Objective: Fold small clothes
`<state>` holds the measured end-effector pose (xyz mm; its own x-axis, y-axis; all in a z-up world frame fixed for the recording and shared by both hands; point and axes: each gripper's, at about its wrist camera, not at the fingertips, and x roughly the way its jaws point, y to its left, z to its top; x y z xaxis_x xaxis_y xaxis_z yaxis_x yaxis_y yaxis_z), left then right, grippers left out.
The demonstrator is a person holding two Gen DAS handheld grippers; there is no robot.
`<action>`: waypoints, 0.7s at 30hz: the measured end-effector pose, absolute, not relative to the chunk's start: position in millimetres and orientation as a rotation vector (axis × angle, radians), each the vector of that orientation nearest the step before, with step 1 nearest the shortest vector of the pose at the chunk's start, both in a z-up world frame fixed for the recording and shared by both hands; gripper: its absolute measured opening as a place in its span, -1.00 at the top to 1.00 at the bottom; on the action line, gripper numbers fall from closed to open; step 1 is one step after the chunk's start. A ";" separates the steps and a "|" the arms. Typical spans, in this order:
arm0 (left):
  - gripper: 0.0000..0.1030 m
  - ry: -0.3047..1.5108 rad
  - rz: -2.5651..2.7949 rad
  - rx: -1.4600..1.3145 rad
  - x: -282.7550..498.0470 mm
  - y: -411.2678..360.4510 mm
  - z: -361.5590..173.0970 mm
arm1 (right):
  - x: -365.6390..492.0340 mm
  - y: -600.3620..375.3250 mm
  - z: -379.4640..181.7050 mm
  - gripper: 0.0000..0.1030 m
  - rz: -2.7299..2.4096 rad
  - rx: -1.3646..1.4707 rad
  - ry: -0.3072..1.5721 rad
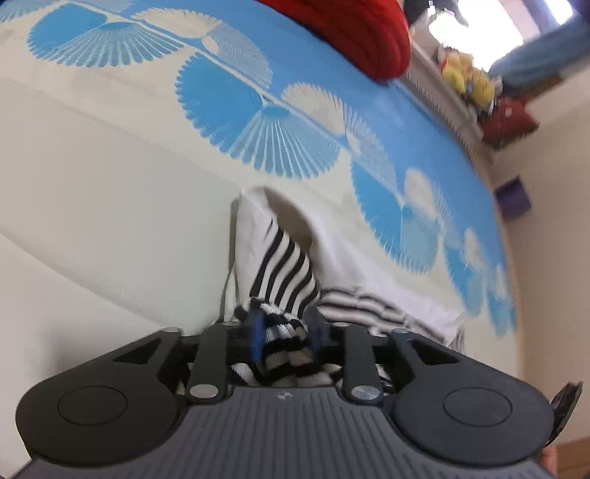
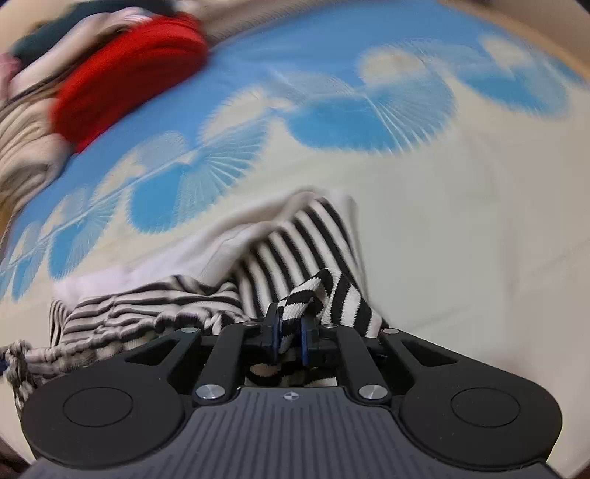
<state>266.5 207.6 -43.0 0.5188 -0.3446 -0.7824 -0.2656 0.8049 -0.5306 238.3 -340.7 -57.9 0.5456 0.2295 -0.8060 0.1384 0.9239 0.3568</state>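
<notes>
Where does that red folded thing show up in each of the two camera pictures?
Left wrist view: the red folded cloth sits at the top edge, right of centre, on the bedspread.
Right wrist view: the red folded cloth lies at the upper left, blurred.
Shared landmark: the black-and-white striped garment, just ahead of the grippers in both views.

Open bedspread: the plain cream stretch lies bare to one side of the striped garment — room to pass.
Ahead: patterned blue area, flat and unblocked.
Obstacle: red folded knit at the far edge, with a heap of other clothes beside it.
Bed's far side: soft toys on a ledge — well apart.
</notes>
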 end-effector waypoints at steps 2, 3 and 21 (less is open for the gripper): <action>0.32 0.995 -0.029 -0.668 263.2 215.1 -33.6 | 238.2 -354.5 -47.5 0.67 0.027 0.534 0.915; 0.32 0.962 -0.028 -0.668 259.7 219.5 -28.2 | 236.1 -357.8 -41.0 0.61 0.011 0.543 0.870; -0.37 1.022 -0.223 -0.019 239.8 130.8 -40.5 | 198.7 -308.1 -50.8 0.08 0.200 -0.180 0.821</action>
<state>239.8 130.8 -40.5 0.5013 -0.1936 -0.8433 0.1756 0.9771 -0.1200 198.7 -308.1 -50.8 0.6646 0.1064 -0.7396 -0.2451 0.9661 -0.0812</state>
